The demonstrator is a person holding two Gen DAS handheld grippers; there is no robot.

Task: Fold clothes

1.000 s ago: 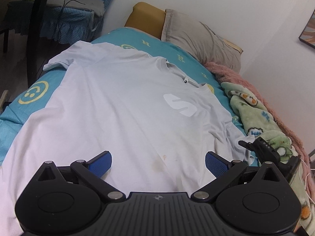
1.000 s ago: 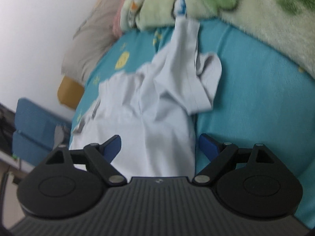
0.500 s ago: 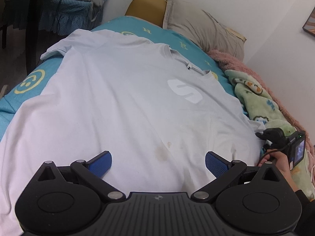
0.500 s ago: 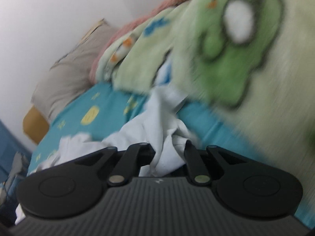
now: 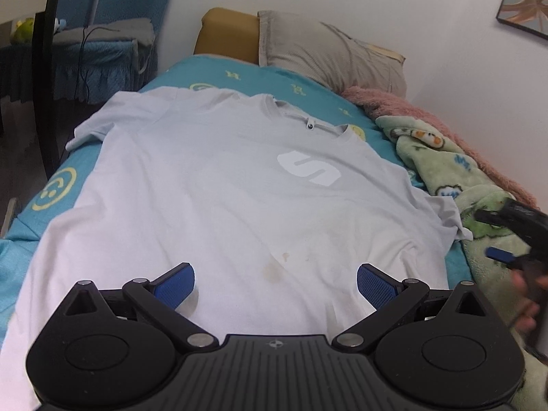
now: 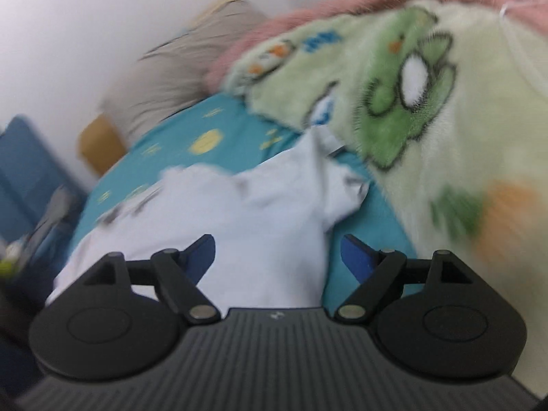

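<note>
A pale grey-white T-shirt (image 5: 222, 185) lies spread front-up on the teal bed, with a white logo on the chest and brownish stains near its lower middle. My left gripper (image 5: 275, 286) is open and empty above the shirt's lower part. My right gripper (image 6: 277, 257) is open and empty just short of the shirt's crumpled right sleeve (image 6: 328, 185); it also shows blurred at the right edge of the left wrist view (image 5: 513, 233).
A green cartoon blanket (image 5: 455, 178) and a pink blanket (image 5: 411, 109) lie along the right side by the wall. A grey pillow (image 5: 325, 51) and a mustard cushion (image 5: 226, 30) sit at the bed's head. A dark post (image 5: 44, 85) stands left.
My right gripper was shut on the right sleeve half a second ago; it has let go, opened and drawn back. The shirt now lies flatter. My left gripper stayed open and shifted slightly.
</note>
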